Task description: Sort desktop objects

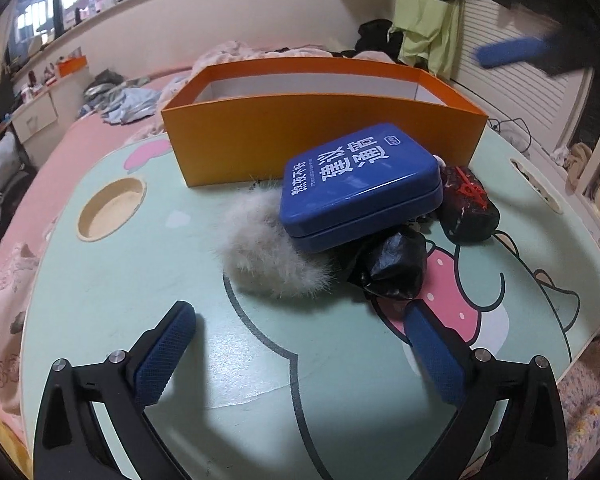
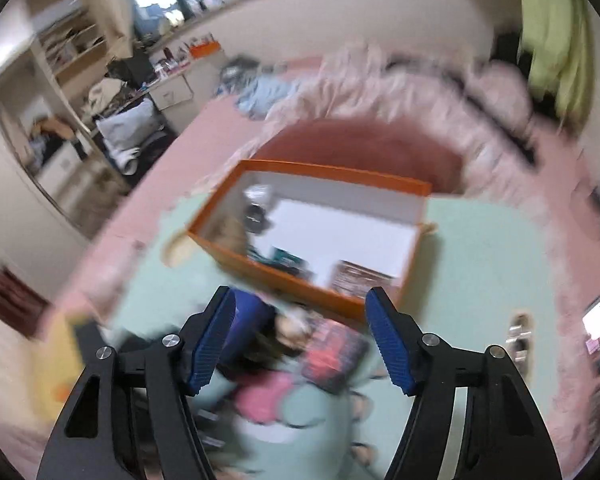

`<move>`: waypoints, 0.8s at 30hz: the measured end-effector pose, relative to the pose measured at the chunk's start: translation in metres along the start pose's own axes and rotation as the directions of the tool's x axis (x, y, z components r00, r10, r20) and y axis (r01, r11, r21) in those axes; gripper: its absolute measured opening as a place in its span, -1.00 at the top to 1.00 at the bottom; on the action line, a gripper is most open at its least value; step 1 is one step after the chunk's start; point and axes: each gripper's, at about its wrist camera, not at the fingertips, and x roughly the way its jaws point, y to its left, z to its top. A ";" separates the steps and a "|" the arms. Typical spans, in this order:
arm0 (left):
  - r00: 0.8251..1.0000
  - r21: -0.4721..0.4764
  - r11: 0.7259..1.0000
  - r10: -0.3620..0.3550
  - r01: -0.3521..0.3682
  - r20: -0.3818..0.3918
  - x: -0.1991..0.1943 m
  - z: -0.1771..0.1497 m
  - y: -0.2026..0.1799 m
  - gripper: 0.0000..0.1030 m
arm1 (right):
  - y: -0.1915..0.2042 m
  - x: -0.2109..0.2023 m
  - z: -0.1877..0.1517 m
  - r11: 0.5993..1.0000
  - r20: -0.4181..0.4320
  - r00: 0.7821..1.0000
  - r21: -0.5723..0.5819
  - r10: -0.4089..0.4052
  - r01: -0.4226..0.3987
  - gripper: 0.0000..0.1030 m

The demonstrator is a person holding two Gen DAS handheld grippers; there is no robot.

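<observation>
Three items: blue tin [image 1: 360, 184] lay atop fluffy pompom [image 1: 260, 252], black bag [image 1: 392, 268], beside orange box [image 1: 320, 136].
Writing: white Chinese characters on the tin.
Jaws: left gripper [image 1: 300, 344] and right gripper [image 2: 300, 340] both stood apart, empty.

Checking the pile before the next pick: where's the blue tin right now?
In the left wrist view the blue tin sits mid-table, tilted atop the pile just in front of the orange box, white fluffy item at its left, black bag below it.
</observation>
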 end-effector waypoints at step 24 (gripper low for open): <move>1.000 0.006 1.000 -0.014 0.014 0.012 -0.002 -0.003 -0.003 -1.00 | -0.017 0.143 0.053 0.921 -0.485 0.784 -0.210 -0.389 0.327 0.04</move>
